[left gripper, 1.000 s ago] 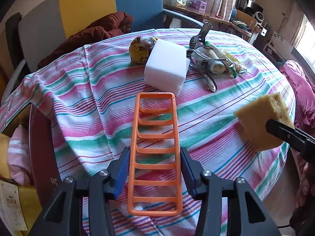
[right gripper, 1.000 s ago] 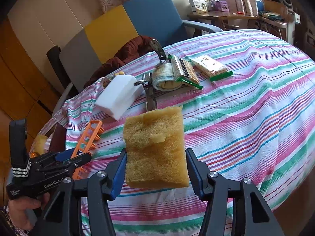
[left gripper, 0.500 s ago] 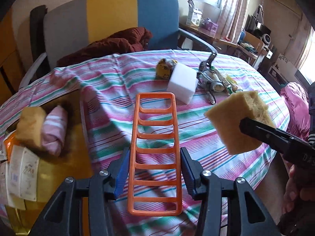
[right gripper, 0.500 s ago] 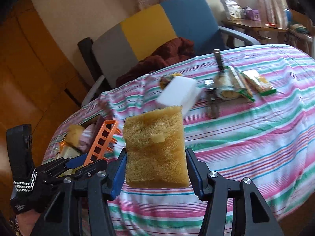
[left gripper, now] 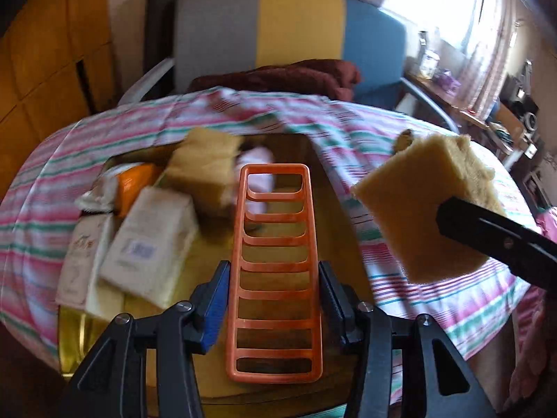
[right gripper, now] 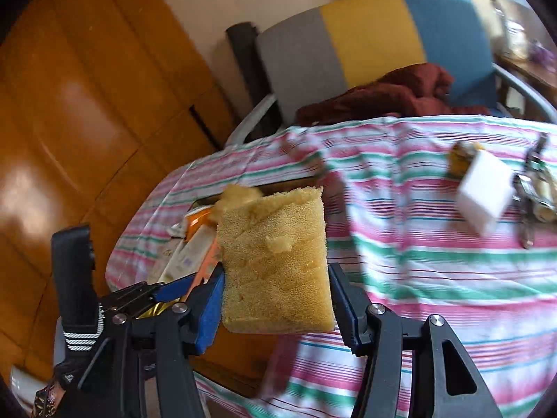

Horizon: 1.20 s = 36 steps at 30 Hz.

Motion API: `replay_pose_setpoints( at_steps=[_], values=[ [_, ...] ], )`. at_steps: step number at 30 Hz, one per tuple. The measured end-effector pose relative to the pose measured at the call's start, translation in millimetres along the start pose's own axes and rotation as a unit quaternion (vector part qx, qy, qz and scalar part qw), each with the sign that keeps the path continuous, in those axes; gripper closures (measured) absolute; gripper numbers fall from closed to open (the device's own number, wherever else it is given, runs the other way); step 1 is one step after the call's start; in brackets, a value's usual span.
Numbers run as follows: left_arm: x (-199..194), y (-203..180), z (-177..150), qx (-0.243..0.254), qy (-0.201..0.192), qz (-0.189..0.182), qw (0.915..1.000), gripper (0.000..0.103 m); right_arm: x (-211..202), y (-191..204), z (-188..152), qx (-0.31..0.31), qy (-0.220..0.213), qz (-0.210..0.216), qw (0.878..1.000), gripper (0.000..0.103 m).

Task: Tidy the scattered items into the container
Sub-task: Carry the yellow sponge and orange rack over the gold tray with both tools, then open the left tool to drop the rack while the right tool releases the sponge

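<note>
The container [left gripper: 334, 188], a dark open box with a gold rim, sits on the striped tablecloth [left gripper: 115, 139] below my 2 grippers. It already holds 1 tan sponge [left gripper: 205, 163], 1 pink roll [left gripper: 259, 167], 1 orange packet [left gripper: 134, 183] and 2 pale cartons [left gripper: 153, 240]; their print is too blurred to read. My left gripper [left gripper: 276, 296] clamps 1 orange rack [left gripper: 276, 244] by its 2 long rails, its long axis pointing straight away from me over the box. My right gripper [right gripper: 276, 299] pinches 1 yellow sponge [right gripper: 275, 261] upright, long axis forward, beside the box's near edge. Farther along the table, well apart, lie 1 white block [right gripper: 485, 191], 1 small yellow item [right gripper: 461, 160] just behind it, and a blurred cluster of metal utensils [right gripper: 529, 202].
</note>
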<state>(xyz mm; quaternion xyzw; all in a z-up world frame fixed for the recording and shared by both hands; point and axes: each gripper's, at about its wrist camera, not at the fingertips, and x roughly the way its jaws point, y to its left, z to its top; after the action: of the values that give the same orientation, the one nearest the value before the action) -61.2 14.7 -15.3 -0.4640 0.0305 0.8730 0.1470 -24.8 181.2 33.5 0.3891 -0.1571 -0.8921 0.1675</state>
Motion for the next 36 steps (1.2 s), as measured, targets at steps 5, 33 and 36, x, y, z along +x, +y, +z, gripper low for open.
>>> replay_pose_setpoints(
  at_steps=[5, 33, 36],
  values=[
    [14, 21, -1, -0.007, 0.004, 0.024, 0.9997, 0.048, 35, 21, 6, -0.022, 0.019, -0.010, 1.000, 0.046],
    [-13, 50, -42, 0.036, 0.079, 0.071, 0.9937, 0.048, 58, 33, -23, -0.110, 0.100, -0.060, 0.987, 0.068],
    [-6, 48, -42, 0.042, 0.094, 0.055, 0.9931, 0.048, 70, 35, -16, -0.125, 0.094, -0.079, 0.985, 0.068]
  ],
)
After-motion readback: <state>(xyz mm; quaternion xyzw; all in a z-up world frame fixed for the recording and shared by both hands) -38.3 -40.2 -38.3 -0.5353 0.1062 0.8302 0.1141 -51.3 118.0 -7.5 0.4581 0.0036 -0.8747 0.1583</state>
